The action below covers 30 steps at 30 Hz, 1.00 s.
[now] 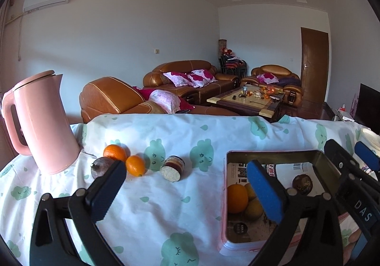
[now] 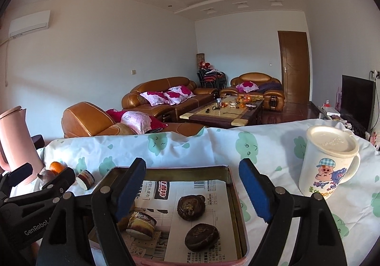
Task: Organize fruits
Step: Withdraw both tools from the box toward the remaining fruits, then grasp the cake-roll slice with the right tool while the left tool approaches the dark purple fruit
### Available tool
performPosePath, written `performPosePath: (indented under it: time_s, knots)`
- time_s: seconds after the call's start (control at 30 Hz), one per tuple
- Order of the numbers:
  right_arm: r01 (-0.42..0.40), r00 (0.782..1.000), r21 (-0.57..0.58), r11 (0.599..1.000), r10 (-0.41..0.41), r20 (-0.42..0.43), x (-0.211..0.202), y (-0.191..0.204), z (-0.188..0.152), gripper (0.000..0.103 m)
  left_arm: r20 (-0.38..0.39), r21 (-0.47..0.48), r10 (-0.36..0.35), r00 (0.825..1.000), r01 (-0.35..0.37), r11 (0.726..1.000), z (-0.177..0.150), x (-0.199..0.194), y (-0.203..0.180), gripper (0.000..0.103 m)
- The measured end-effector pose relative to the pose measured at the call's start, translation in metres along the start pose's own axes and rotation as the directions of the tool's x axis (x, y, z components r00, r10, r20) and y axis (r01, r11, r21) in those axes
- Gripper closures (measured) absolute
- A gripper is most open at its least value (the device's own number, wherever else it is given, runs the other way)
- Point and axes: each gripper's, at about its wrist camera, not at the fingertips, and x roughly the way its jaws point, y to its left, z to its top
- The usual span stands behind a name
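Observation:
A metal tin point(image 1: 270, 152) lined with printed paper sits on the clouded tablecloth; it also shows in the right wrist view point(image 2: 180, 170). It holds an orange point(image 1: 236, 198), yellowish fruits point(image 1: 254, 209) and dark round fruits point(image 2: 191, 207) point(image 2: 201, 236), plus a layered cake piece point(image 2: 141, 222). On the cloth to the left lie two oranges point(image 1: 114, 152) point(image 1: 135, 165), a dark purple fruit point(image 1: 101, 166) and another cake piece point(image 1: 173, 168). My left gripper point(image 1: 187, 189) is open and empty above the cloth. My right gripper point(image 2: 192, 191) is open and empty over the tin.
A pink kettle point(image 1: 40, 121) stands at the far left of the table. A white lidded mug point(image 2: 329, 161) with a cartoon pig stands right of the tin. Sofas and a coffee table lie beyond the table's far edge.

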Motion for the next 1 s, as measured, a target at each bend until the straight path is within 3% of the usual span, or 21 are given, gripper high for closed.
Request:
performPosePath:
  time_s: [0.3,0.43,1.0]
  knots:
    - [0.041,0.998,-0.043,0.998,-0.039,0.042,-0.012,0.013,-0.004,0.021,-0.003,0.017,0.041,0.999,-0.041,0.999,-0.006,0.002,0.021,0.0]
    - [0.053,0.998,-0.01,0.999,-0.052,0.031,-0.015,0.016,-0.006,0.021,-0.02,0.031,0.053,0.998,-0.053,0.998,-0.01,0.005,0.029,0.0]
    - [-0.018,1.0,-0.04,0.999,0.018,-0.003,-0.018,0.088,-0.017,0.021,-0.09,-0.057,0.127,0.988,-0.132,0.99,-0.014,0.021,0.111,0.0]
